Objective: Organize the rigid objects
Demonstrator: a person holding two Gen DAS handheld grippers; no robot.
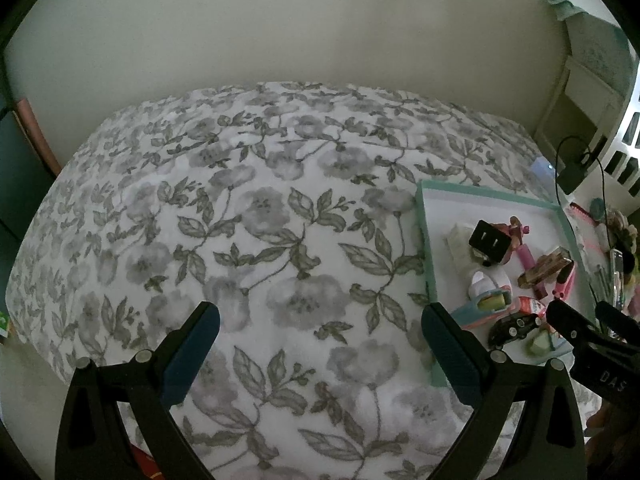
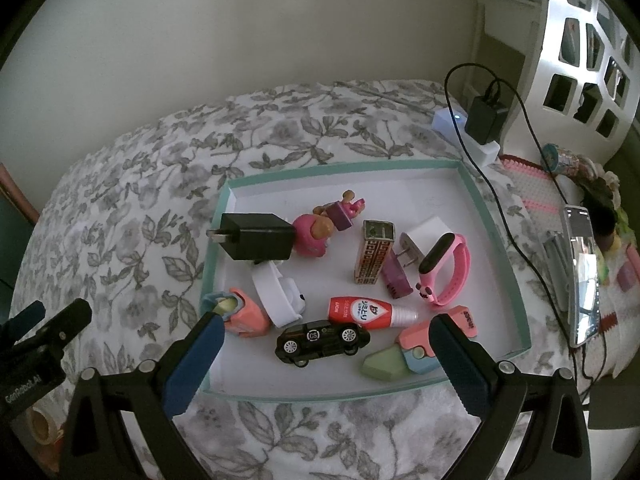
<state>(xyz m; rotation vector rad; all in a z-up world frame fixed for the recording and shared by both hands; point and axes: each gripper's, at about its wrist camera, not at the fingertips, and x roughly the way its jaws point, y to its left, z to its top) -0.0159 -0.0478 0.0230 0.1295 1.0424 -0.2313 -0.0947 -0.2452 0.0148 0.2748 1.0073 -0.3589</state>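
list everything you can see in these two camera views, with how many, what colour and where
tray: 1, white with teal rim, on the floral cover
black charger: 1, black, back left of tray
pink figure: 1, pink, beside the black charger
patterned box: 1, brown and gold, upright, tray centre
white plug: 1, white, behind the pink band
pink band: 1, pink with black face, right of tray
red tube: 1, red and white, lying near the front
toy car: 1, black, front of tray
phone: 1, reflective, right of tray
floral cover: 1, white and grey
left gripper: open, over the bare cover
right gripper: open, over the tray front
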